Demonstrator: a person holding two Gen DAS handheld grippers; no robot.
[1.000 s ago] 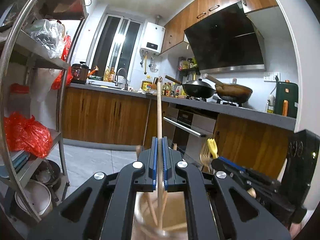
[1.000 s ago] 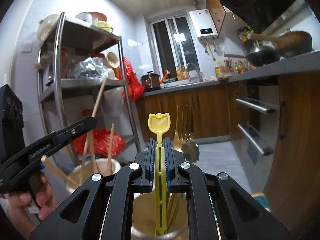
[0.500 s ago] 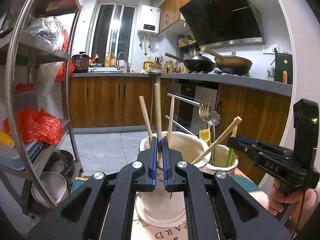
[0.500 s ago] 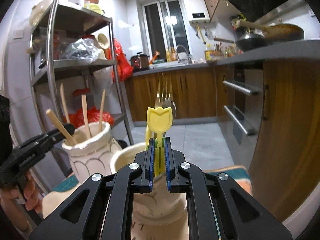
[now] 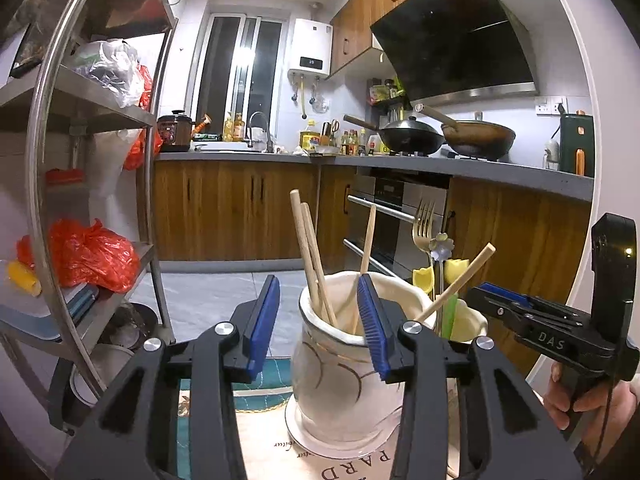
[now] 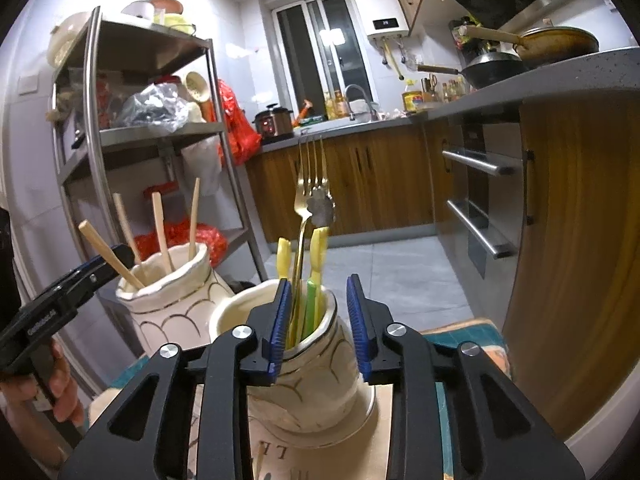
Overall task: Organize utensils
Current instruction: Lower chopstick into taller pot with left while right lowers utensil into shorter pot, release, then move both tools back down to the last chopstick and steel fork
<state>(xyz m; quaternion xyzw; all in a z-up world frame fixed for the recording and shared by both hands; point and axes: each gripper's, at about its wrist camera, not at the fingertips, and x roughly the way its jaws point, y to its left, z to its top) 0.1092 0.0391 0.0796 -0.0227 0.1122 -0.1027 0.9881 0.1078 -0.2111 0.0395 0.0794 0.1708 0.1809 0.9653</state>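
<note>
"DAS" can be read in pale letters on the right gripper. Upside-down letters "ARD" are printed on the mat under the jar. The water heater display is lit, but its digits can't be made out.

Cream vase with gold swirls; blue-padded black tool.

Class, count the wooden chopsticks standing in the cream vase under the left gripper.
4, all in the vase: two together on its left, one upright mid-vase, one leaning right. Shorter ones may be hidden inside.
</note>
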